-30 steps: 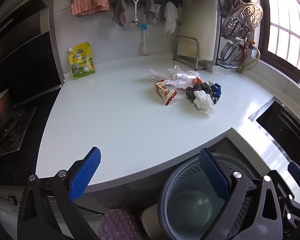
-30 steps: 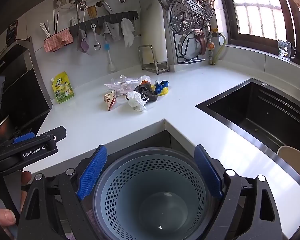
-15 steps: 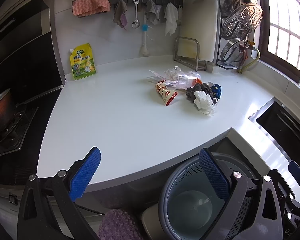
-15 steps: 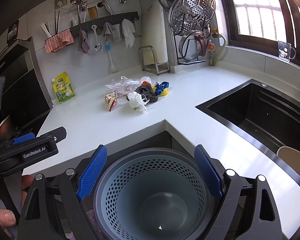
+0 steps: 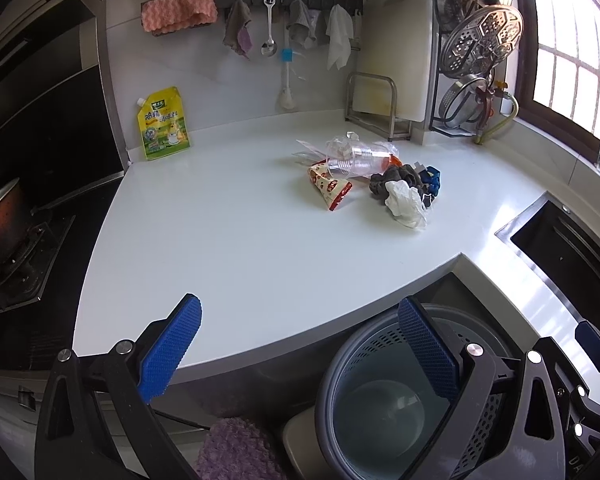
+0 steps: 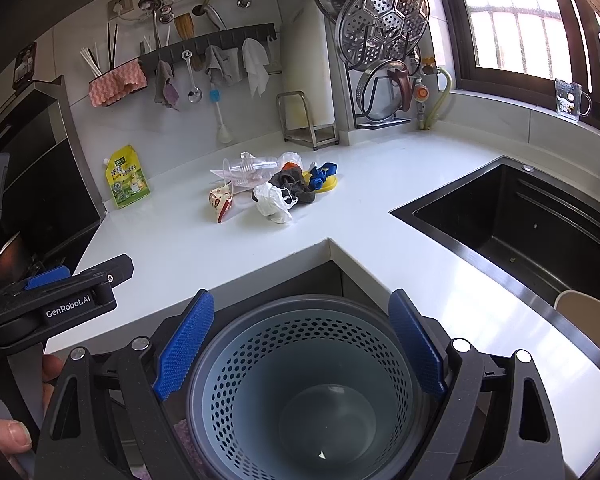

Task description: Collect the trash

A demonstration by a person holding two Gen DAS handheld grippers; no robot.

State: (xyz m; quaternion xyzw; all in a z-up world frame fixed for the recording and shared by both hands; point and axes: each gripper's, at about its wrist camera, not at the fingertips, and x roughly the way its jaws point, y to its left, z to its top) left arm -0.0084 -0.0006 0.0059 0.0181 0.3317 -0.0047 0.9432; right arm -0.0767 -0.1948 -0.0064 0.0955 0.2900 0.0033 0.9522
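Blue ribbed pads: lined both fingers of each gripper; a soft, grippy facing suited to light litter.
Left gripper [image 5: 300, 344]: jaws stood wide apart with nothing between them, held low at the counter's front edge and aimed at the litter, apparently ready to reach in.
Right gripper [image 6: 300, 344]: jaws likewise spread wide and empty, poised directly above the bin's mouth; it gripped nothing.
Perforated grey bin [image 6: 300, 392]: stood on the floor below the counter's inner corner, under the right gripper; its bottom looked bare, so collection was judged not yet begun. Placement close under the edge would keep each carry short.
White countertop [image 5: 240, 248]: L-shaped, bare in front, so the approach to the litter was unobstructed.
Trash pile [image 5: 376, 184]: lay toward the back of the counter, well apart from both grippers, its pieces touching or overlapping.
Crushed clear plastic cup [image 5: 356, 162]: on its side at the rear of the pile.
Red-and-cream snack wrapper [image 5: 329, 188]: at the pile's left, nearest the left gripper; judged the easiest first pick.
Crumpled white tissue [image 5: 406, 204]: at the front, against a dark rag [image 5: 396, 178].
Yellow refill pouch [image 5: 164, 124]: leaned upright against the wall, apart from the pile; probably stock, not rubbish.
Black sink [image 6: 520, 228]: to the right of the corner.
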